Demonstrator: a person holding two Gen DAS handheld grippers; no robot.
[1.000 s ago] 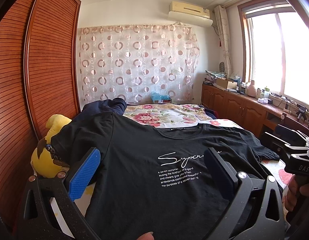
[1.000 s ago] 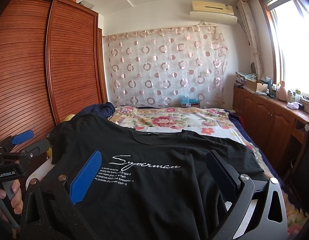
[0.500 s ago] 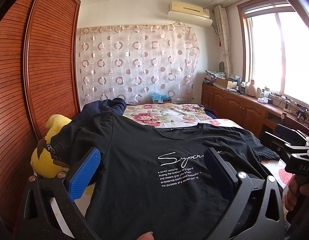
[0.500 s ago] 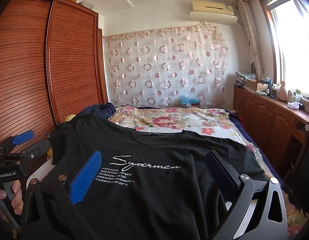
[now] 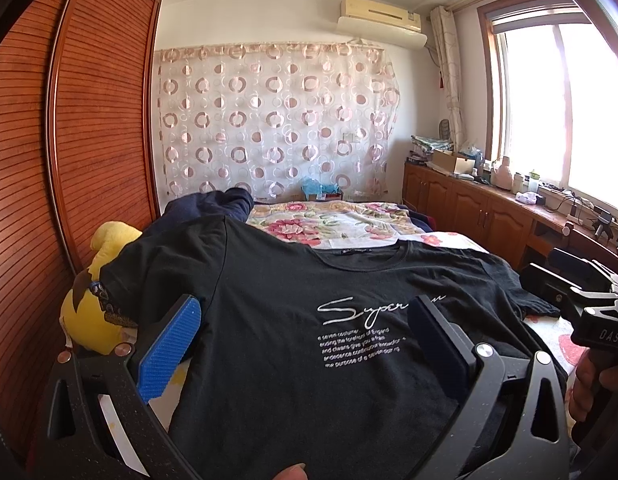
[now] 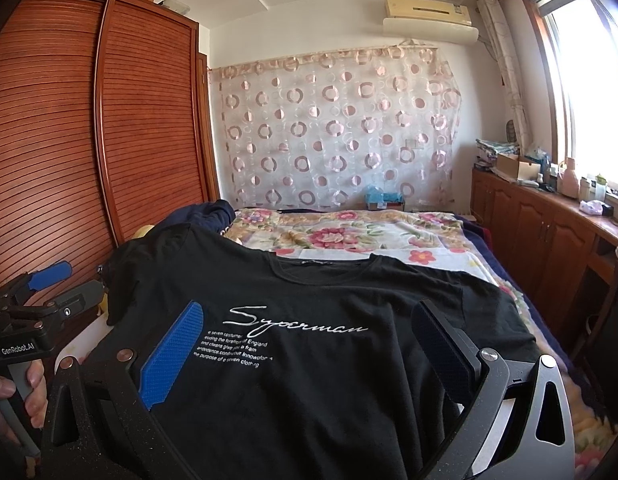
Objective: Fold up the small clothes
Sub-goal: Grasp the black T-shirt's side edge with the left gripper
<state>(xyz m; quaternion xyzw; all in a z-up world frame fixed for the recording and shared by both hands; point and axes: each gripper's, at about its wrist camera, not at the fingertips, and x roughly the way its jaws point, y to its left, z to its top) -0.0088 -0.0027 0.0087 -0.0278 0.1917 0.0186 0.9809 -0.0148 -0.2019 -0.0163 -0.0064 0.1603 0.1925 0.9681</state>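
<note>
Lying flat on bed (image 5: 349, 220), black T-shirt (image 5: 293, 344) fills left wrist view; left gripper (image 5: 305, 344) wide open, plush toy (image 5: 97, 320) at 9 o'clock. Right wrist view: right gripper (image 6: 309, 344) open over shirt, wardrobe (image 6: 69, 140) at 10.

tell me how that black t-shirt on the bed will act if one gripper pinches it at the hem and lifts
The black t-shirt will probably droop and fold on itself: it looks like thin knit, already sagging over the yellow plush toy. It is likely light, so an open gripper could lift it easily. One pinch may drag the rest across the floral bedspread.
</note>
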